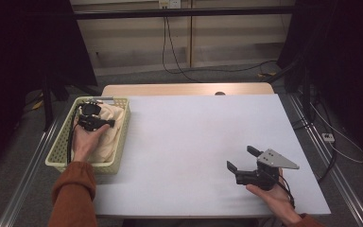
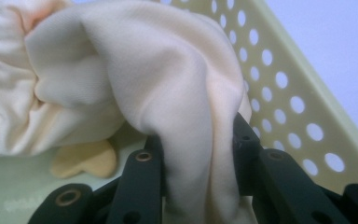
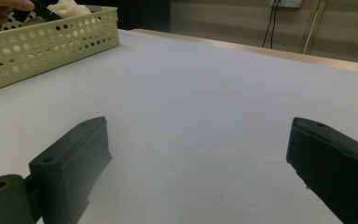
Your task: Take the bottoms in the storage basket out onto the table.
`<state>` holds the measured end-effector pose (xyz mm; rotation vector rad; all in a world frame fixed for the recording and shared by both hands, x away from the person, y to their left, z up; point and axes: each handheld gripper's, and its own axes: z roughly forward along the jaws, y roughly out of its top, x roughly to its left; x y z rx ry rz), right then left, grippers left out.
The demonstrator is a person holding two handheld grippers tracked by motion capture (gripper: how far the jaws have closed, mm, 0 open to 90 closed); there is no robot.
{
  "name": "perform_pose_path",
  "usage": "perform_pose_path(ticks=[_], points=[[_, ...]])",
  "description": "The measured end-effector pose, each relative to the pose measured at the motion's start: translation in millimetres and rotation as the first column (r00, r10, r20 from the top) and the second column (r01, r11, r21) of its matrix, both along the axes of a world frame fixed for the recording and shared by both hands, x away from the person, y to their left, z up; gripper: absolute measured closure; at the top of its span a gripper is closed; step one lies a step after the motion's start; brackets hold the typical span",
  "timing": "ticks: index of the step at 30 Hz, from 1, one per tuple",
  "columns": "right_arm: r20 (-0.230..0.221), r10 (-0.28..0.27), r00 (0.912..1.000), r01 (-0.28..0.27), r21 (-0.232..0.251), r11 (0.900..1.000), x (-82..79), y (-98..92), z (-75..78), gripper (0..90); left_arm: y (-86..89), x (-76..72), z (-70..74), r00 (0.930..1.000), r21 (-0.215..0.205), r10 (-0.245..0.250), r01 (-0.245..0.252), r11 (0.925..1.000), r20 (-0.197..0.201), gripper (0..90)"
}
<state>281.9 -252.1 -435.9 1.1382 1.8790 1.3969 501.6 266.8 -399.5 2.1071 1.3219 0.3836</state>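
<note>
A pale yellow perforated basket (image 1: pixel 60 147) stands at the table's left edge, with cream cloth (image 1: pixel 108 137) bunched inside it. My left gripper (image 1: pixel 109 123) reaches into the basket from the person's left hand. In the left gripper view its black jaws are shut on a fold of the cream cloth (image 2: pixel 182 93), and the basket's holed wall (image 2: pixel 289 102) rises at the right. My right gripper (image 1: pixel 242 158) rests in the person's right hand near the table's front right, jaws open and empty. The right gripper view has the basket (image 3: pixel 42 42) far off at the upper left.
A white sheet (image 1: pixel 194 142) covers the tabletop, and a wooden strip (image 1: pixel 184 90) lies along its far edge. A flat tan piece (image 2: pixel 86 161) lies on the basket floor. Cables run over the floor behind the table. Metal rails flank both sides.
</note>
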Motion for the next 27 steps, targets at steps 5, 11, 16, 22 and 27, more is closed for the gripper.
perform_pose_path(ticks=[5,11,16,22,27], points=[[0.003,0.001,1.0,-0.001,-0.001,1.0,-0.6,0.6,0.4,6.0,4.9,-3.2,6.1,0.9992,-0.068,0.015,-0.012,0.9976,0.036,71.0],[0.002,0.0,1.0,0.0,0.001,1.0,-0.2,0.4,0.1,6.0,8.7,-10.3,15.2,0.9956,-0.097,0.022,-0.013,0.9952,0.092,70.9],[0.0,-0.003,1.0,0.003,0.0,1.0,-0.3,-0.1,0.1,6.0,9.9,-17.1,23.6,0.987,-0.101,0.039,-0.024,0.9946,0.156,70.9],[-0.001,0.0,1.0,0.0,0.005,1.0,-0.1,-0.7,-0.1,6.0,9.0,-24.3,29.4,0.978,-0.108,0.049,-0.027,0.9938,0.203,70.9],[-0.001,-0.004,1.0,0.004,0.007,1.0,-0.5,-1.1,0.0,6.0,5.7,-37.5,32.0,0.9662,-0.134,0.055,-0.022,0.9908,0.252,70.9]])
